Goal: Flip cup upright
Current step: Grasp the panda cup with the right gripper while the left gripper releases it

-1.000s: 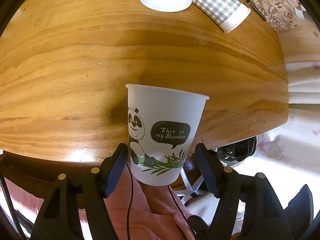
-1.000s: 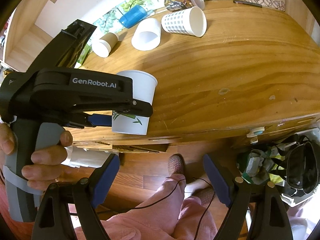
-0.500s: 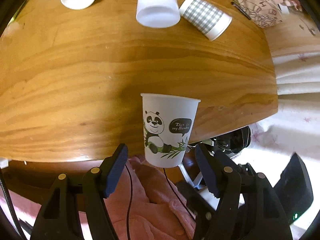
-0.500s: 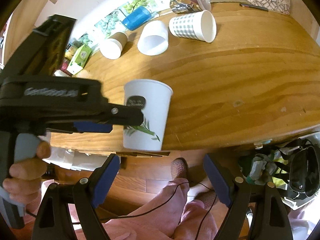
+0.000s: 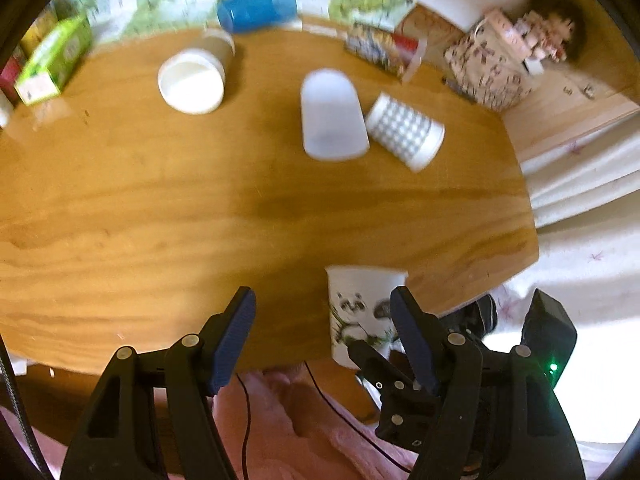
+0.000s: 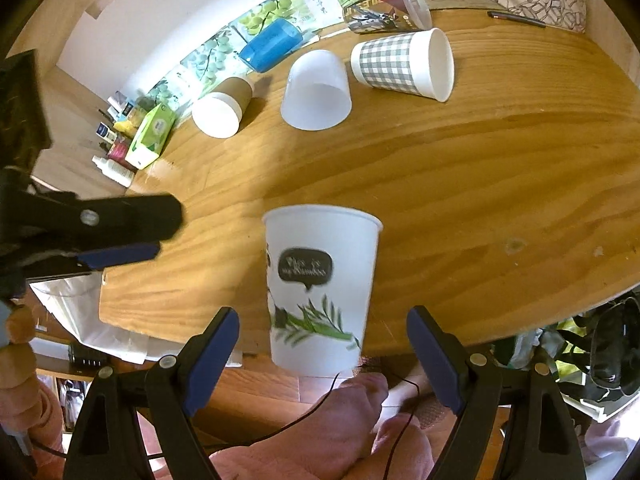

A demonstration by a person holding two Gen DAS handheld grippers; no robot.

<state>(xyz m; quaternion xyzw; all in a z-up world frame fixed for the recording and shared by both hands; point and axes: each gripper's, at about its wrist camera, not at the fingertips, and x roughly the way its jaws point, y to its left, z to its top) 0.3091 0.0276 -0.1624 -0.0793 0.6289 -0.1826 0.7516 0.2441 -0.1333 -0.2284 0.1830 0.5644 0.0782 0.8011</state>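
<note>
Panda cup (image 6: 320,292) upright at the desk's (image 6: 460,184) near edge.
My left tongs (image 5: 324,340) and right tongs (image 6: 322,354) gape empty; the cup seems at 12 o'clock, bare wood beyond.

Background: oval wooden table (image 6: 500,168) with visible grain ahead of the fingers; white wall (image 6: 168,12) with a strip of green-grape posters (image 6: 260,20) beyond; reddish wooden floor (image 6: 256,384) below the fingers

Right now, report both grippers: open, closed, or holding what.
Left gripper: open, holding nothing.
Right gripper: open; panda cup stands upright between its fingers, ungripped.
</note>
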